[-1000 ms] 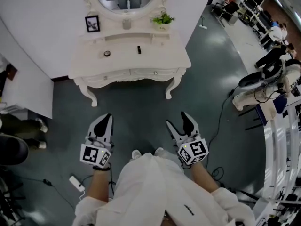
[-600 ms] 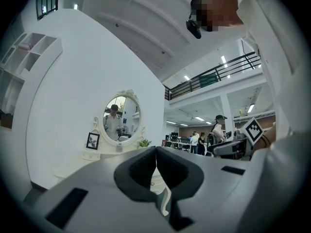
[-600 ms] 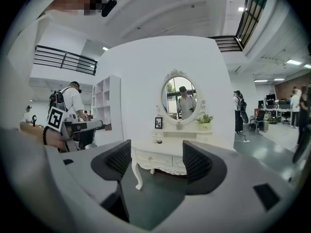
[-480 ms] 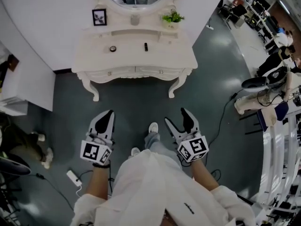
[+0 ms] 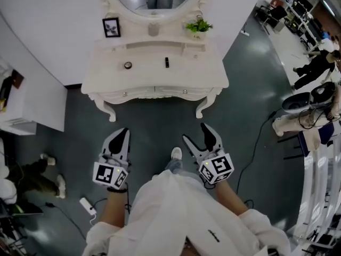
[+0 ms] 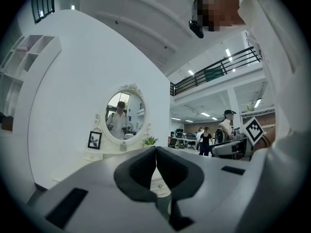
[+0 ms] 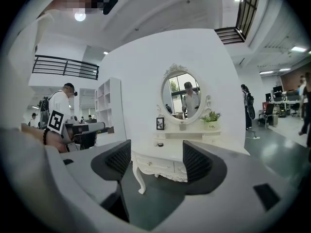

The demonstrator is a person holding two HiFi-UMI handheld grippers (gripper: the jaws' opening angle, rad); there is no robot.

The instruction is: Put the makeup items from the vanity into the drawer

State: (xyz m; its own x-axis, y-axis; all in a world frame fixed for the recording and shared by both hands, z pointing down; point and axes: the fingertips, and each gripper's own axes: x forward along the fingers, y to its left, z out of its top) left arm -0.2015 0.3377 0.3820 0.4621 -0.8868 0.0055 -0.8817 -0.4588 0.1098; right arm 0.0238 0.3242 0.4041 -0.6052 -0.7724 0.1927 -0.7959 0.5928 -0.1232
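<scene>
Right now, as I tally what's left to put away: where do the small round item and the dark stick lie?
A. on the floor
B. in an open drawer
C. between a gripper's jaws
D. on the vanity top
D: the small round item and the dark stick both lie on the vanity top, apart from each other, and the drawers below are shut.
</scene>
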